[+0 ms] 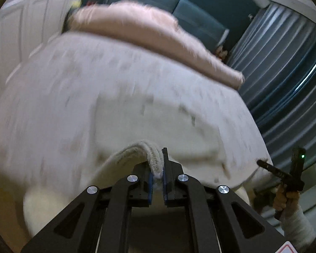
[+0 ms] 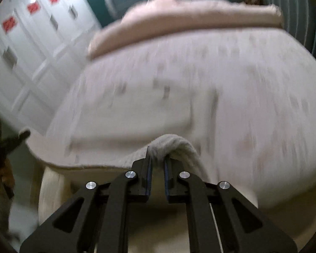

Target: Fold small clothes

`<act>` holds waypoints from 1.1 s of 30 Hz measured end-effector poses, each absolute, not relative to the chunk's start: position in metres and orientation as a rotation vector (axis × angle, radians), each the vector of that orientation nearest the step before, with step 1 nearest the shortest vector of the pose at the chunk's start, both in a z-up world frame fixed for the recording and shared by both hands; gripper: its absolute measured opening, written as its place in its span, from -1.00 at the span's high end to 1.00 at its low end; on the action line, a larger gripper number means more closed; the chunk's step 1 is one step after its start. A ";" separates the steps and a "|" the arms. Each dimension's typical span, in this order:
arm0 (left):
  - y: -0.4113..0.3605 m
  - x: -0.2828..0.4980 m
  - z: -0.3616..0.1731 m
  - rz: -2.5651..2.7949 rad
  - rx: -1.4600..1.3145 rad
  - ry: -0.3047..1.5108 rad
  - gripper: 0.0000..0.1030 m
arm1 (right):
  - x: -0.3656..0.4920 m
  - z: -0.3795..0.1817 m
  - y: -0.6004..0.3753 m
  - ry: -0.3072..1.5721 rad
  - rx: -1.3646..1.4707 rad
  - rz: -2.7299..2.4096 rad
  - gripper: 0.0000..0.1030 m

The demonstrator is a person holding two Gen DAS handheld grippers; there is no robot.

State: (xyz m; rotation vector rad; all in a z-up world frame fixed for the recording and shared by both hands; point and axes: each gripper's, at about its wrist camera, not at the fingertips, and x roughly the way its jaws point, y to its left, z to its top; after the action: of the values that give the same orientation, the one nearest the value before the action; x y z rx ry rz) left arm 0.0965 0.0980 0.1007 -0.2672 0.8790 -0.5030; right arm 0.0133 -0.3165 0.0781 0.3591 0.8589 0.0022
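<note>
My left gripper point(image 1: 157, 175) is clamped on the thick ribbed edge of a pale cream garment point(image 1: 115, 105). The band arches up out of the black jaws in a rounded loop, its knit ridges coarse and rope-like, pressed between the blue pads point(image 1: 150, 186). From that pinch the cloth spreads away in a broad, soft sheet, blurred, with small faint grey marks scattered over it. Along its far edge runs a wide pinkish band point(image 1: 158, 35) that looks fuzzier than the rest, with a frayed outline.

My right gripper point(image 2: 157, 164) is likewise closed on the same garment point(image 2: 200, 94), holding another bunched piece of the ribbed edge, which humps over the fingertips and falls off to the right in a thick curved roll. The pink band point(image 2: 189, 21) lies across the top of this view too. The cloth hangs stretched between my two tools, lifted and facing both cameras.

In the left view, my right hand point(image 1: 284, 198) shows at the lower right, gripping the dark handle, with a white sleeve point(image 1: 299, 227) below it and a small green light on the tool.

Behind the garment are white panelled doors point(image 2: 31, 52) with red labels and grey handles, a teal padded surface point(image 1: 179, 4) with seams, and grey-blue pleated curtains point(image 1: 284, 67) falling in straight vertical folds.
</note>
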 end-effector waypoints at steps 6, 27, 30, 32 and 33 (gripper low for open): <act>0.065 0.199 0.085 -0.305 -0.289 0.799 0.53 | 0.071 0.085 -0.352 0.530 0.573 -0.283 0.09; 0.144 0.132 -0.090 -0.155 -0.654 1.101 -0.62 | -0.018 -0.084 -0.361 0.863 0.918 -0.281 -0.32; 0.138 0.137 -0.088 -0.207 -0.686 1.102 0.15 | -0.005 -0.083 -0.360 0.884 0.910 -0.262 0.08; 0.139 0.141 -0.086 -0.254 -0.708 1.133 0.84 | 0.003 -0.078 -0.360 0.899 0.885 -0.225 0.66; 0.142 0.136 -0.080 -0.261 -0.710 1.127 0.84 | 0.003 -0.073 -0.359 0.896 0.869 -0.207 0.68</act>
State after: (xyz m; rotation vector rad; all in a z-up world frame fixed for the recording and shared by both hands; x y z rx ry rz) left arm 0.1362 0.1415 -0.0799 -0.7097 1.1270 -0.2615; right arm 0.0027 -0.3586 -0.0729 0.8689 0.8963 -0.2074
